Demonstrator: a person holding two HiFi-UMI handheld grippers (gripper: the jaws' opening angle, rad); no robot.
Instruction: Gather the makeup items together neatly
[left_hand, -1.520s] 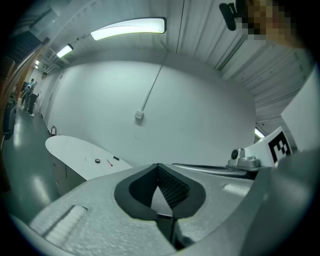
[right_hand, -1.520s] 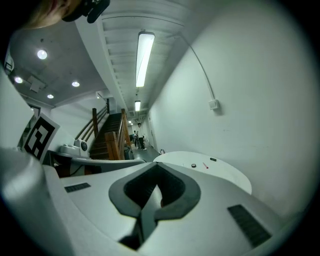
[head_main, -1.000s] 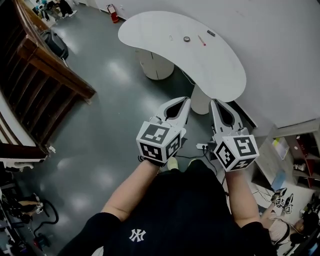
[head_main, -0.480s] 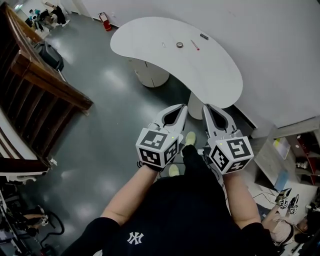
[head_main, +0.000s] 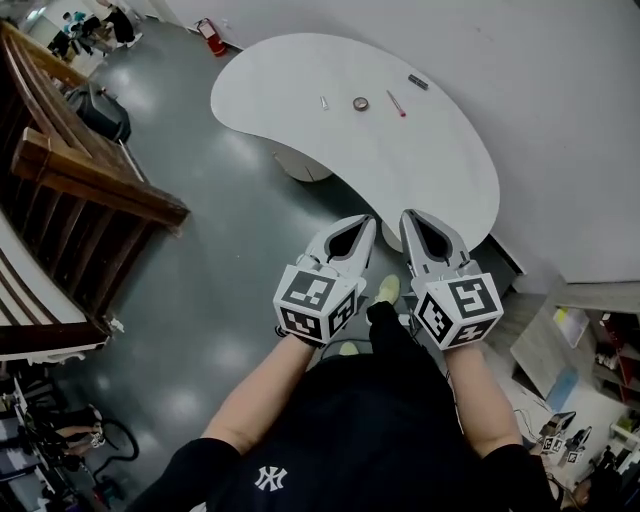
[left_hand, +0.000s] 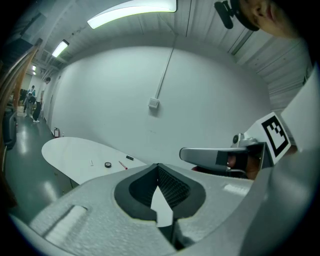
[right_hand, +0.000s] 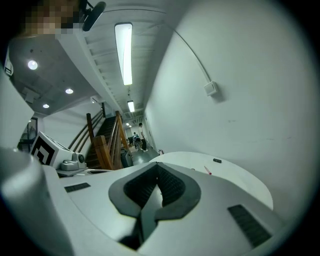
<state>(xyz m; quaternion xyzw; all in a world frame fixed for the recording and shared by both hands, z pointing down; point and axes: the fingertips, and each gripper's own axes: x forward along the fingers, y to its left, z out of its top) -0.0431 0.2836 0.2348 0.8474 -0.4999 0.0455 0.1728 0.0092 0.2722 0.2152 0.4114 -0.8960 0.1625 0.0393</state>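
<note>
Left gripper (head_main: 368, 222): jaws pressed together tip to tip with nothing between them; it hangs over the floor, just short of the table's near edge.
Right gripper (head_main: 408, 216): jaws also closed and empty; it sits beside the left one without touching it, tips close to the same near edge.
Table (head_main: 300, 70): white and kidney-shaped; its far edge runs close along the wall (head_main: 560, 120), and a round white base (head_main: 300, 160) shows underneath.
Makeup items: four small things in a loose row near the table's far edge, none touching another, all well apart from both grippers.
White tube (head_main: 324, 102): the leftmost of the row, lying alone.
Round tin (head_main: 361, 103): dark, near the tube on its right.
Red pencil (head_main: 397, 104): right of the tin, lying slanted.
Dark piece (head_main: 418, 82): flat and small, closest to the far edge and the wall; too small to say what it is.
Bare top: the wide stretch of table between the row and the near edge carries nothing, and so does the left end.
Floor (head_main: 220, 260): grey and glossy, broad and open to the left of the grippers.
Stair rail (head_main: 90, 180): wooden, at the far left, well apart from the table.
Right side: the wall closes in tightly behind the table's right end.
</note>
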